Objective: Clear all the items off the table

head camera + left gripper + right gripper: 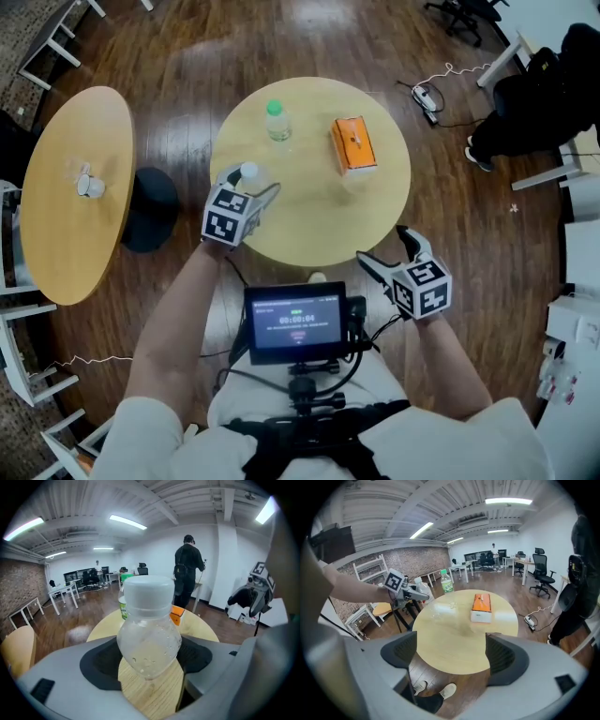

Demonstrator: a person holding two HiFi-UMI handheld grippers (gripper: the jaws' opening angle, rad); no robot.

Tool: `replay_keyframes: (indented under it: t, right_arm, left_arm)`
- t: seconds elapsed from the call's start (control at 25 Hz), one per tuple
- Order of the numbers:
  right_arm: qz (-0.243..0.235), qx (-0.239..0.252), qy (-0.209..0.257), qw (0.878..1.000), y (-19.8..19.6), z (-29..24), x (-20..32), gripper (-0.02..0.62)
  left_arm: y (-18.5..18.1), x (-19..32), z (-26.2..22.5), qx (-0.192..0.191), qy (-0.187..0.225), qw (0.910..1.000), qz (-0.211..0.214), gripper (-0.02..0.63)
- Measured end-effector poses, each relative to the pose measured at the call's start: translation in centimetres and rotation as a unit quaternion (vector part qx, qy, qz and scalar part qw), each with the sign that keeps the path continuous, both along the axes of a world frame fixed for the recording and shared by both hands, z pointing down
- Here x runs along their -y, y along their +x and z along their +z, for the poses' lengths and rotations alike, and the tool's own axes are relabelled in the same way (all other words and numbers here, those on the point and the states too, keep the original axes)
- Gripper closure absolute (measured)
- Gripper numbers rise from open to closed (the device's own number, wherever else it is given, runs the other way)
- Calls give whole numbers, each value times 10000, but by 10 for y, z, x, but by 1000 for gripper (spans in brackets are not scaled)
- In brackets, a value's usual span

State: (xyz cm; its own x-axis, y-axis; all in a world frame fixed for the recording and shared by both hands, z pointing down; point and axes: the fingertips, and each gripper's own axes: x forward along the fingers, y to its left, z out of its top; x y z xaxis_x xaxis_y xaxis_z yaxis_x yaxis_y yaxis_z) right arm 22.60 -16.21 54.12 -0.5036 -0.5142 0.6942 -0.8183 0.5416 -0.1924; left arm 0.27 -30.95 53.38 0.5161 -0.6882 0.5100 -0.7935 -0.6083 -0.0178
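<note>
Light wood round table (pixel 309 230) carries an orange tissue box (pixel 353 145) and a green-capped bottle (pixel 277 120), per the head view. Only the left gripper view shows the left gripper (pixel 149 657) pinching a clear white-capped bottle (pixel 149 630) at the table's near-left edge. Right gripper (pixel 450 654) spread wide, empty.

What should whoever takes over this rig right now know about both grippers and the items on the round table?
Left gripper: fingers shut on the clear bottle with a white cap, at the near-left edge of the table. Whether it is lifted yet I cannot tell.
Right gripper: open, empty, just off the table's near-right edge.
On the table, untouched: green-capped bottle at the far side, orange box to its right.
Done: nothing is clearly off the table yet.
Left: carry off the clear bottle, then the other two.
</note>
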Motion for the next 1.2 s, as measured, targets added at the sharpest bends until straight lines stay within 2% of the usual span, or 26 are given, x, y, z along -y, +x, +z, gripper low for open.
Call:
replay_keyframes:
  t: [0.2, 0.4, 0.48, 0.6, 0.76, 0.88, 1.08, 1.2]
  right_arm:
    - [-309, 161, 158, 9993, -31, 1, 18, 124]
    - [-486, 48, 342, 9982, -57, -8, 23, 124]
    - [-525, 12, 374, 9979, -75, -10, 25, 124]
    - [-649, -43, 437, 9969, -114, -15, 27, 124]
    - [-910, -139, 426, 9948, -173, -17, 28, 124]
    - [-1262, -191, 426, 9909, -238, -20, 22, 124]
    - [-1793, -234, 498, 9823, -338, -24, 5, 124]
    - [-1900, -224, 444, 9805, -375, -22, -13, 124]
  left_arm:
    - [-29, -11, -32, -10, 159, 9997, -166, 275]
    - [-103, -36, -66, -243, 258, 9969, -702, 275]
    - [-151, -53, -78, -248, 304, 9948, -935, 275]
    - [-244, -80, -83, -137, 290, 9890, -1442, 275]
    - [-368, -114, -79, 14, 243, 9733, -2284, 275]
    - [-452, -140, -74, 84, 223, 9608, -2762, 275]
    - [-557, -173, -64, 122, 244, 9454, -3248, 275]
    - [-608, -185, -57, 136, 233, 9378, -3462, 273]
